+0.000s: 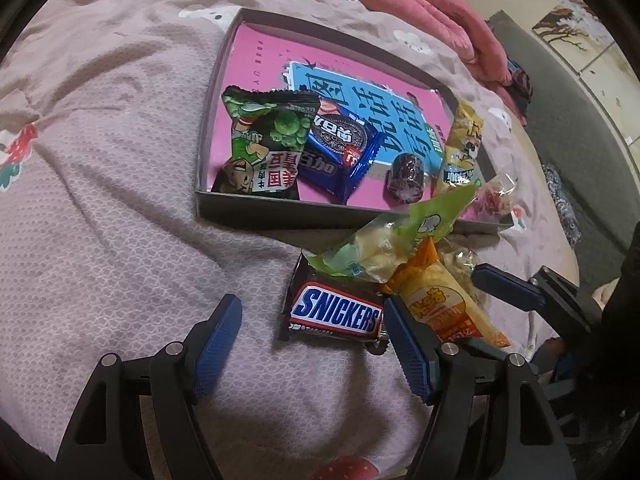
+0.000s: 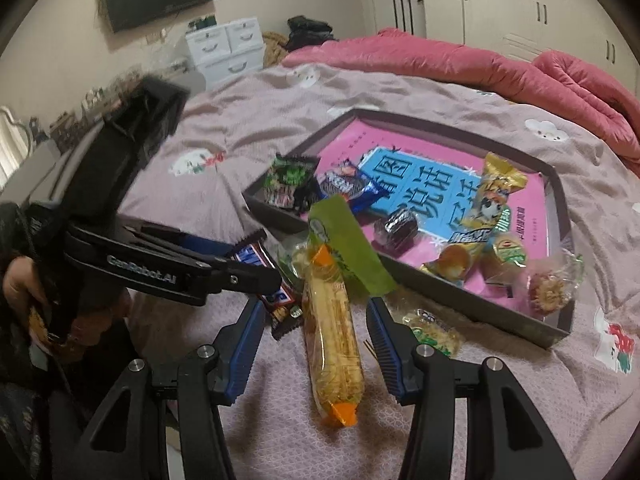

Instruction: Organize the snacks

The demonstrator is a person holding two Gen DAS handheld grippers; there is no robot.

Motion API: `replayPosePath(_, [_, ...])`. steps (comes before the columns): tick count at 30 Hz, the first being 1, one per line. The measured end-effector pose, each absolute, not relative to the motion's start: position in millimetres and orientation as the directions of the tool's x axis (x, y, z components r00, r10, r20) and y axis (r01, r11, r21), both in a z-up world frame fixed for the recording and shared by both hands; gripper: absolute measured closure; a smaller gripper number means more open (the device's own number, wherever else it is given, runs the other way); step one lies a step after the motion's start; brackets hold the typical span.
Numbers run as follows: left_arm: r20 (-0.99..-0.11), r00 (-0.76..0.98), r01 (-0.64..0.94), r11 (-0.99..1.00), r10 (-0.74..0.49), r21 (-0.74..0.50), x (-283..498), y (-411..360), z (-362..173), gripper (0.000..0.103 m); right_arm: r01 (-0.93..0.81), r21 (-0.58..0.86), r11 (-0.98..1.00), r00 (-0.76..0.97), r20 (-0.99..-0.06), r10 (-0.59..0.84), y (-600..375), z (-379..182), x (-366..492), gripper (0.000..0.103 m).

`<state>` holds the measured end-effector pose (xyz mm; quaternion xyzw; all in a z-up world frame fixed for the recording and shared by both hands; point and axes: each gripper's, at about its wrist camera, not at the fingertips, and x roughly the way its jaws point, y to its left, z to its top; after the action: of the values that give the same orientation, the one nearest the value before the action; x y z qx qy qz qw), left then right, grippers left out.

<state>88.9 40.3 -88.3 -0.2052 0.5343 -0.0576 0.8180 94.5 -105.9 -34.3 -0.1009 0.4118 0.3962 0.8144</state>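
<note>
A Snickers bar (image 1: 336, 314) lies on the bedspread between the fingers of my left gripper (image 1: 314, 344), which is open and not touching it. My right gripper (image 2: 316, 340) is open around a long yellow packet with orange ends (image 2: 332, 340), with gaps on both sides. A green-topped packet (image 2: 344, 240) leans over that packet's far end, against the dark tray's front wall (image 2: 460, 296). Inside the tray (image 1: 248, 208) lie a green pea packet (image 1: 264, 148), a blue Oreo packet (image 1: 340, 148), a dark wrapped cake (image 1: 406, 178) and a yellow packet (image 1: 462, 148).
Small wrapped sweets (image 2: 550, 288) and a flat biscuit packet (image 2: 434, 328) lie near the tray's right corner. A pink quilt (image 2: 480, 64) is bunched at the bed's far side. The left gripper's fingers (image 2: 240, 276) cross in front of the right one, held by a hand (image 2: 18, 280).
</note>
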Motion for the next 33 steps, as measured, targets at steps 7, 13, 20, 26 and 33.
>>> replayPosePath(7, [-0.850, 0.424, -0.114, 0.913, -0.312, -0.392, 93, 36, -90, 0.028, -0.760, 0.146, 0.634, 0.318, -0.766, 0.558, -97, -43, 91, 0.056])
replayPosePath(13, [-0.843, 0.435, -0.095, 0.915, -0.315, -0.391, 93, 31, -90, 0.029, -0.773, 0.135, 0.620, 0.293, -0.791, 0.537, -92, -50, 87, 0.062])
replayPosePath(20, [-0.826, 0.446, -0.055, 0.910, -0.345, -0.411, 94, 25, -89, 0.044, -0.754, 0.133, 0.643, 0.293, -0.808, 0.511, -94, -57, 92, 0.076])
replayPosePath(26, [-0.819, 0.443, -0.034, 0.907, -0.364, -0.420, 95, 21, -89, 0.058, -0.749, 0.151, 0.645, 0.284, -0.807, 0.518, -96, -58, 94, 0.076])
replayPosePath(33, [-0.800, 0.437, -0.035, 0.881, -0.411, -0.472, 98, 24, -94, 0.065, -0.742, 0.162, 0.650, 0.278, -0.808, 0.520, -98, -59, 95, 0.076])
